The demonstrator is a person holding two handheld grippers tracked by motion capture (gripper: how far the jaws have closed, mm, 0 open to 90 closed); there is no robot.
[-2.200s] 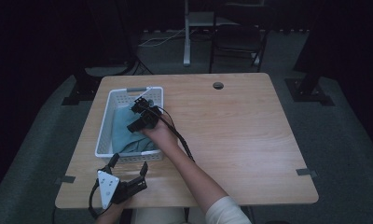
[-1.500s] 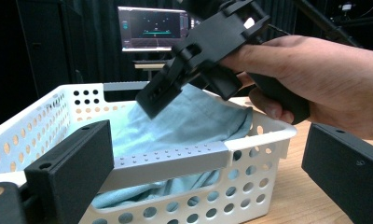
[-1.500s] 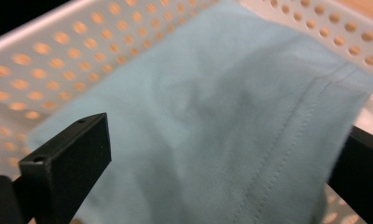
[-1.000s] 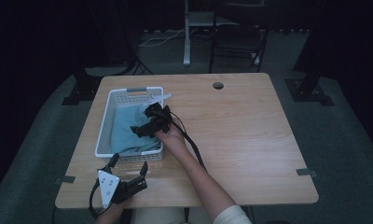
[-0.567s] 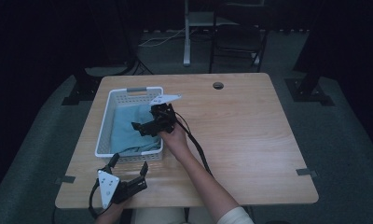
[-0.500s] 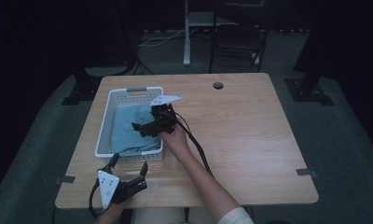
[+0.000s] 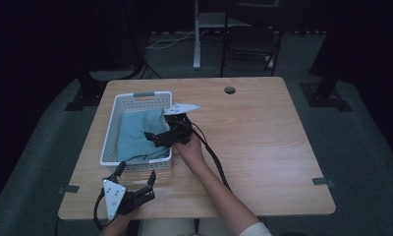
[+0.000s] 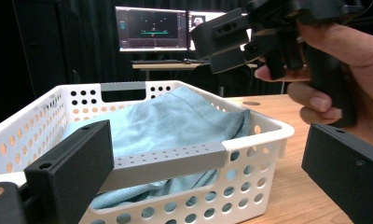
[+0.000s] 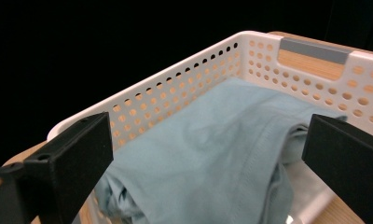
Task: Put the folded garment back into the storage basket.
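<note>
While it's bunched up a bit, the light blue cloth sits fully inside the white perforated basket, which is on the left half of the wooden bench; looks like a garment with a stitched hem but I can't tell what kind. It's piled highest toward the basket's right wall and grey handle bars cap both short ends. The right gripper hovers over the basket's right rim, pointed in at the cloth, jaws spread wide with nothing between them; in the right gripper view the cloth lies below and past the jaws, not touching as far as I can see. The right hand holds it from just outside the basket, cable trailing back along the forearm. The left gripper sits low at the bench's near edge, just beside the basket's near end wall, jaws also wide apart and empty. Behind the bench there's a chair on dark floor, and the left gripper view catches lit monitors in the background.
</note>
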